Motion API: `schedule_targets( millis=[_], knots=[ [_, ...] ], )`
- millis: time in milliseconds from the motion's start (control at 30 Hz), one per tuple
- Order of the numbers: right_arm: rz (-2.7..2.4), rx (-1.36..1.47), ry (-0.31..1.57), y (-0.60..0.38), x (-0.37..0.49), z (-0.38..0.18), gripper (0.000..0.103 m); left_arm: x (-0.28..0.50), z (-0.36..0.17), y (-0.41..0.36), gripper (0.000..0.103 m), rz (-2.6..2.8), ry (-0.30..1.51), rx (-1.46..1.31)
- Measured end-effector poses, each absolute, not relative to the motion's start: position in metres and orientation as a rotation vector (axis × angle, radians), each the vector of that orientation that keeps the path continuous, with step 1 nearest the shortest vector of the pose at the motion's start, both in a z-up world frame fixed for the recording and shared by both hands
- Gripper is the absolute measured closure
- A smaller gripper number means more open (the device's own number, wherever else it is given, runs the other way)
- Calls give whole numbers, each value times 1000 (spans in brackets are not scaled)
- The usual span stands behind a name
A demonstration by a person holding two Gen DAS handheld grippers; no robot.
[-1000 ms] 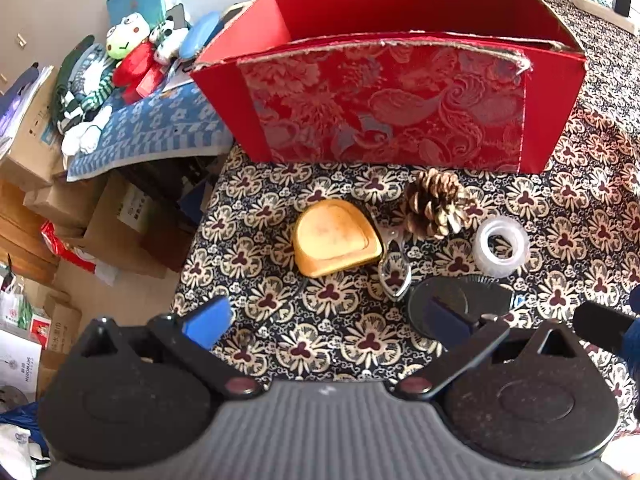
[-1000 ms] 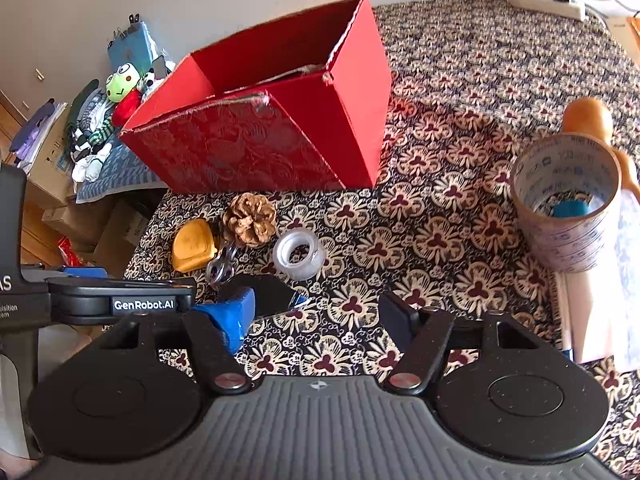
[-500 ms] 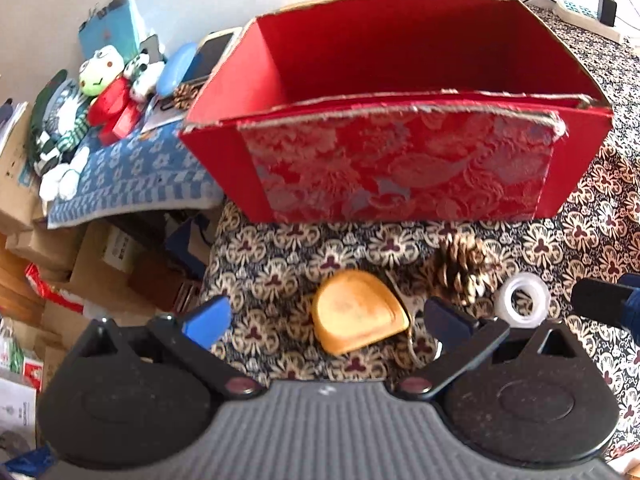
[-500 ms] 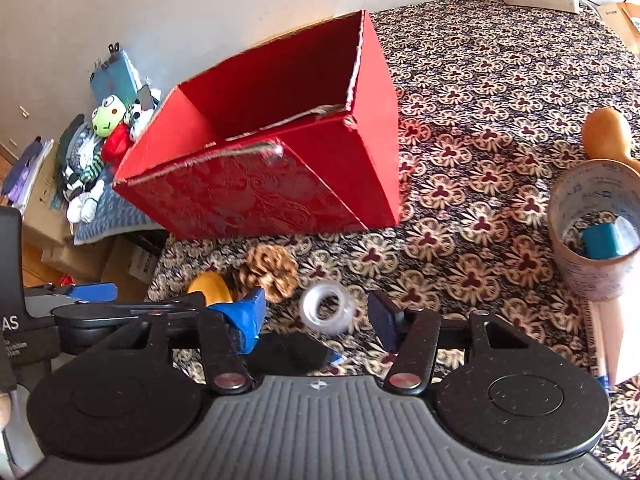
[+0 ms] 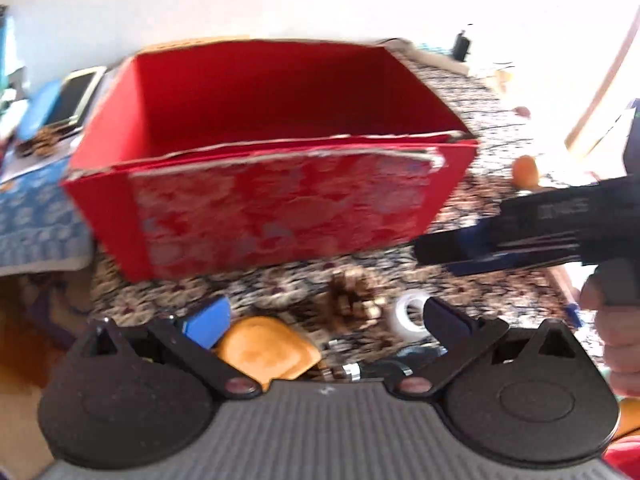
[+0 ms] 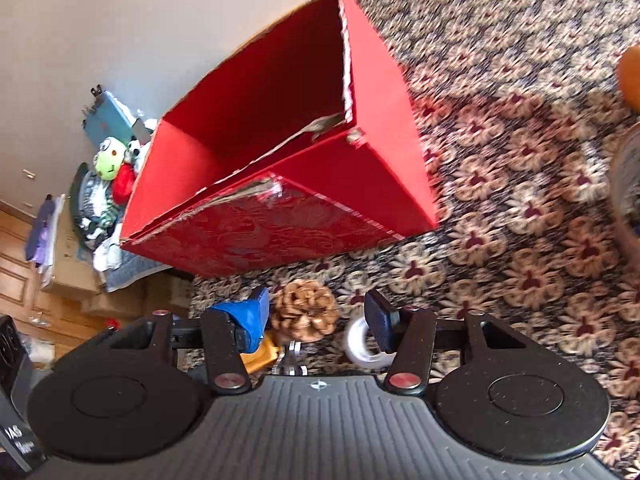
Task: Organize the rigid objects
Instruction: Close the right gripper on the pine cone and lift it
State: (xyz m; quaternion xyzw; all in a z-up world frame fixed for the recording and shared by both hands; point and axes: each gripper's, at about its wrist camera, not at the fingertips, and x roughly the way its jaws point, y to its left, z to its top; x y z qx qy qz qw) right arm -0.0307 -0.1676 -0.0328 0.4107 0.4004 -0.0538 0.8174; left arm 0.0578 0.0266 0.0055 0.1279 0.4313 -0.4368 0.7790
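An open red box (image 5: 280, 196) (image 6: 280, 168) with a brocade front stands on the patterned cloth, its inside bare. In front of it lie a pine cone (image 5: 352, 298) (image 6: 305, 312), an orange case (image 5: 266, 348) (image 6: 264, 354), a clear tape roll (image 5: 408, 314) (image 6: 360, 344) and a small metal piece (image 5: 356, 370) (image 6: 294, 360). My left gripper (image 5: 326, 318) is open above the orange case and pine cone. Over the pine cone my right gripper (image 6: 320, 312) hangs open, the tape roll behind its right finger. The left wrist view is blurred.
The right gripper's black body (image 5: 560, 220) and a hand (image 5: 616, 336) cross the right side of the left wrist view. Plush toys (image 6: 116, 168) and cardboard boxes (image 6: 76, 264) sit left of the table edge. An orange object (image 5: 526, 172) lies beyond the box.
Both grippers have tilted and moved forward and lower toward the items in front of the box. The right gripper now reaches into the left wrist view. Nothing has been taken hold of.
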Motion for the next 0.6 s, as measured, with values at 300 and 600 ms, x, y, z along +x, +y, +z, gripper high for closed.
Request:
schedule_targets(
  millis=[300,600],
  knots=[
    [-97,885,918,-160,1,-50,65,74,-20,-3,24,-1063,981,283],
    [-91,924,976,-157,12,-63,77,85,-44,-18,71,-1080,1092,304]
  ],
)
